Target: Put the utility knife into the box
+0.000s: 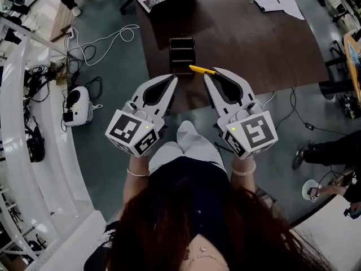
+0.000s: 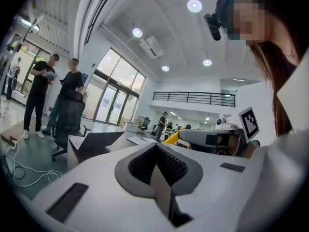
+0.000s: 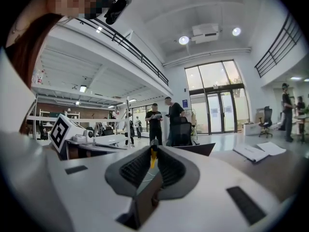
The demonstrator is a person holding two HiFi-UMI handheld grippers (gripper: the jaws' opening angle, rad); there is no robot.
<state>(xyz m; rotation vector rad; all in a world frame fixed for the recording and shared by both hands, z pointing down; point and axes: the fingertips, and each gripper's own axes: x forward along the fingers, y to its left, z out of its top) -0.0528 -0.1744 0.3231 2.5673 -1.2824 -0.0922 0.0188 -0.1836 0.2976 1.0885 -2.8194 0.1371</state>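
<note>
**Head view, task in hand.** I hold the right gripper (image 1: pixel 211 74) with its jaws clamped near one end of the slim yellow utility knife (image 1: pixel 201 69). The knife juts sideways toward the left, in the air over the near edge of the dark brown wooden table (image 1: pixel 254 44). The small dark open-topped box with cross dividers (image 1: pixel 182 54) stands on the table just beyond the knife. The left gripper (image 1: pixel 172 79) hangs beside the right one, jaws pressed together on nothing.

Risks, as I judge them:
- The hold is near the knife's end, so the knife may pivot or slip in transit.
- Carried crosswise, the knife may bridge the narrow compartments or catch a divider.
- A knock may shove the box.
</note>
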